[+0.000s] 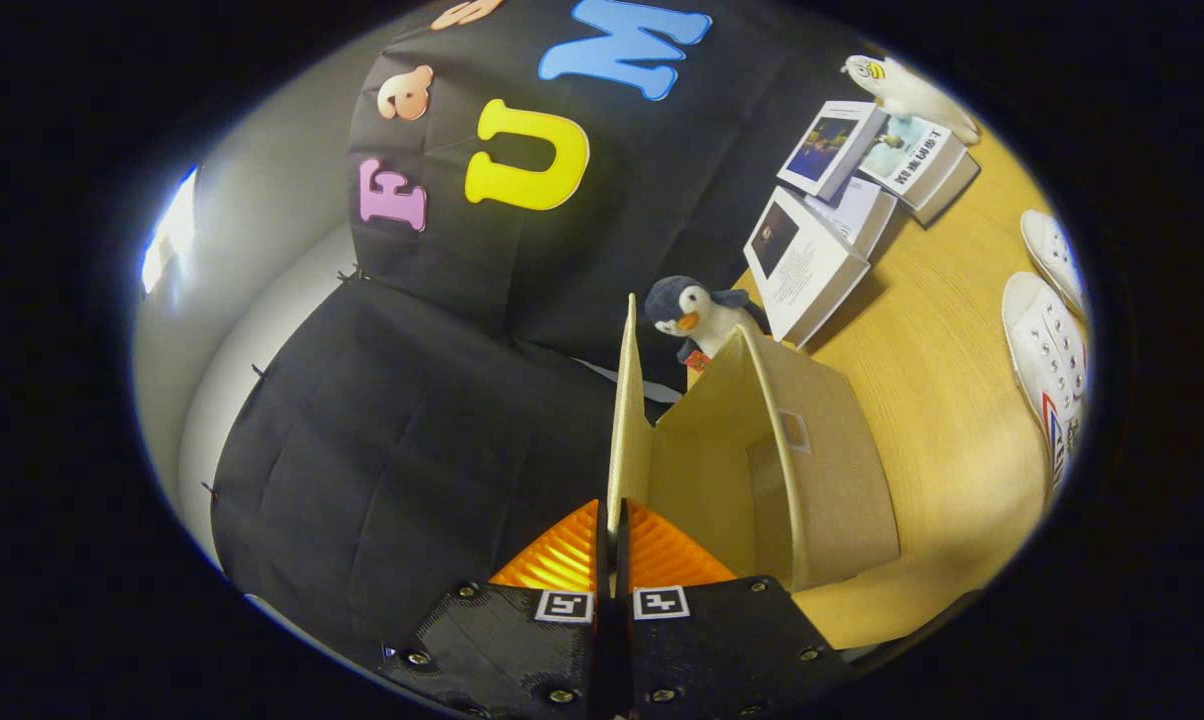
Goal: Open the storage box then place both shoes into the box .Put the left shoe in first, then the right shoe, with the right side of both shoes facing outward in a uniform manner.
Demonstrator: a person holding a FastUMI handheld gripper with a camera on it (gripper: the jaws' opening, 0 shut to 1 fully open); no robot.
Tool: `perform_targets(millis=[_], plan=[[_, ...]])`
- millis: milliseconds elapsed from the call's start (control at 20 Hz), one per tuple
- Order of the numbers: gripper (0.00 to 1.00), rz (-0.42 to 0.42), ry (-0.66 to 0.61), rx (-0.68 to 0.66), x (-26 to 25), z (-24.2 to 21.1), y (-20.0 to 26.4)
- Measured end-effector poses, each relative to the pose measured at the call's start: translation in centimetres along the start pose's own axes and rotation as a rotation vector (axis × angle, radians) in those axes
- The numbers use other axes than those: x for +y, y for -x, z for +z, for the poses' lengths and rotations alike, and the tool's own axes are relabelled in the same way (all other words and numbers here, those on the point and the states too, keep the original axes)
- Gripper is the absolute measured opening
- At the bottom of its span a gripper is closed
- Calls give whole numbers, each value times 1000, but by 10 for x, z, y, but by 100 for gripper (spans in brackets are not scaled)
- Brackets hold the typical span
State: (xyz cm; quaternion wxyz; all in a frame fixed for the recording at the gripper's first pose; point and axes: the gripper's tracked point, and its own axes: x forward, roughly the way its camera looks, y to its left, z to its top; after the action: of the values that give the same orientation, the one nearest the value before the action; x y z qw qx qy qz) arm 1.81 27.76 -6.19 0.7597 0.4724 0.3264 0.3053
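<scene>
Claw (612,535) clenched on the lid flap (624,400) of the storage box (812,480): both fingers pressed together with the thin cardboard edge pinched between them. Flap stands upright, seen edge-on, rising straight ahead from the fingertips. Box is open, sits on the wooden table (922,400) just right of the fingers, its inner cavity facing the claw; box bottom partly cut off behind the claw body, inside looks empty as far as visible. Small label on the box's outer side, too small to make out.

Two white shoes (1047,360) lie on the table well right of the box, near the table's far right edge; both cropped by the fisheye rim, which is left and which is right cannot be told. Nearer one shows a red-blue patch at its side, blurred.

Penguin plush (697,315) stands just beyond the box, lower body hidden behind the box's top edge. Stack of white books (842,200) beyond it toward the table's back. A white plush toy (907,90) lies at the back beside the books, partly cropped. Table's left edge hidden behind flap and claw.
</scene>
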Motion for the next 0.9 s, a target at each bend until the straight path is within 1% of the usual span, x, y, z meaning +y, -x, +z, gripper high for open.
perform_targets(millis=[400, 500, 750, 800, 900], plan=[[0, 40, 174, 32, 62, -17, -29], [1, 48, 196, 41, 75, -24, -38], [1, 79, 297, 80, 105, -49, -64], [9, 87, 323, 95, 110, -56, -69], [9, 109, 371, 135, 120, -71, -83]])
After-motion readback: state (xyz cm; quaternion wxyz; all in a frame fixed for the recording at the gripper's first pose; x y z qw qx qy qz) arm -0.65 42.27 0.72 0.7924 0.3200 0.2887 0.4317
